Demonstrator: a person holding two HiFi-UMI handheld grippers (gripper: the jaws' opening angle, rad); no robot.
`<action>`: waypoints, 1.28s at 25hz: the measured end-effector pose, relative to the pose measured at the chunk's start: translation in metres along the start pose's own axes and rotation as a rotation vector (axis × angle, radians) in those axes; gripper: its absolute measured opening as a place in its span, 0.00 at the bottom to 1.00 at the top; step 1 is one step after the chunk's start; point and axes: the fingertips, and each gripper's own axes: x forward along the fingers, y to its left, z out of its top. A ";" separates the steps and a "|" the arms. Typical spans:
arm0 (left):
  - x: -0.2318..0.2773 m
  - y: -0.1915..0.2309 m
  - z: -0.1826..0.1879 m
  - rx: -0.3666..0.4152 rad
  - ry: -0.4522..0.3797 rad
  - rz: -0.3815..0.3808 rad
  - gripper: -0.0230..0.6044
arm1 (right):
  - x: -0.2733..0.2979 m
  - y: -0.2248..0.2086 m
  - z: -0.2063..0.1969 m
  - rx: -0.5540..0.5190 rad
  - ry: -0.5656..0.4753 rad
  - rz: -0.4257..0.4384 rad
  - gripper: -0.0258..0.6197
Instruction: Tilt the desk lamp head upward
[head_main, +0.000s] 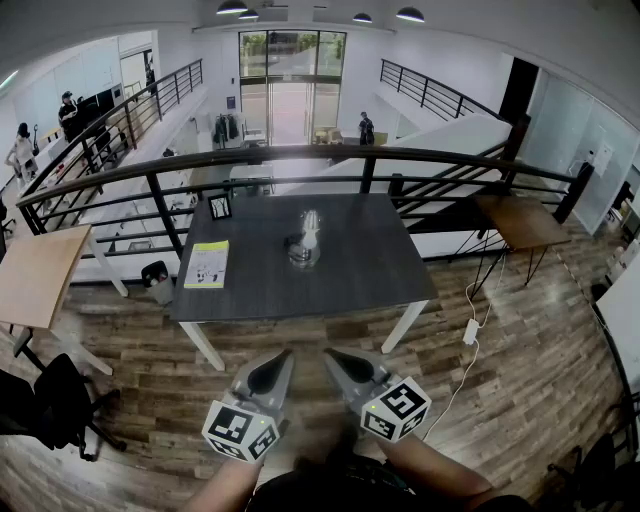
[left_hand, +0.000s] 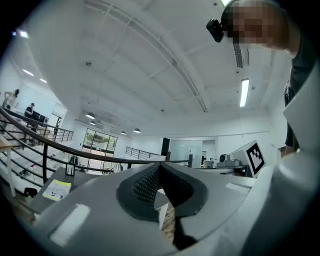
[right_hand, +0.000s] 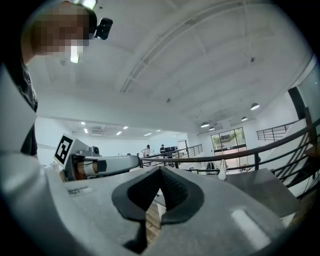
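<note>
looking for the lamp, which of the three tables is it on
The dark grey table in the middle: the lamp stands near its centre. The pale wooden table at the left and the brown table at the right carry no lamp.

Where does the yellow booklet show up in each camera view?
Head view: yellow booklet on the dark table, left part.
Left gripper view: booklet at lower left, on the table.
Right gripper view: not in it.
Shared landmark: the black railing behind the table.

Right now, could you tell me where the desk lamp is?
Head view: the desk lamp stands near the centre of the dark table, right of the booklet.
</note>
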 end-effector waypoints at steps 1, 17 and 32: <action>0.000 0.000 -0.001 -0.001 0.003 -0.001 0.04 | 0.000 0.000 0.000 -0.001 -0.001 -0.001 0.04; 0.045 0.006 -0.016 -0.022 0.039 0.000 0.04 | 0.003 -0.044 0.003 0.031 -0.016 0.006 0.04; 0.190 0.024 -0.023 -0.010 0.036 0.056 0.04 | 0.030 -0.182 0.017 0.067 0.005 0.104 0.04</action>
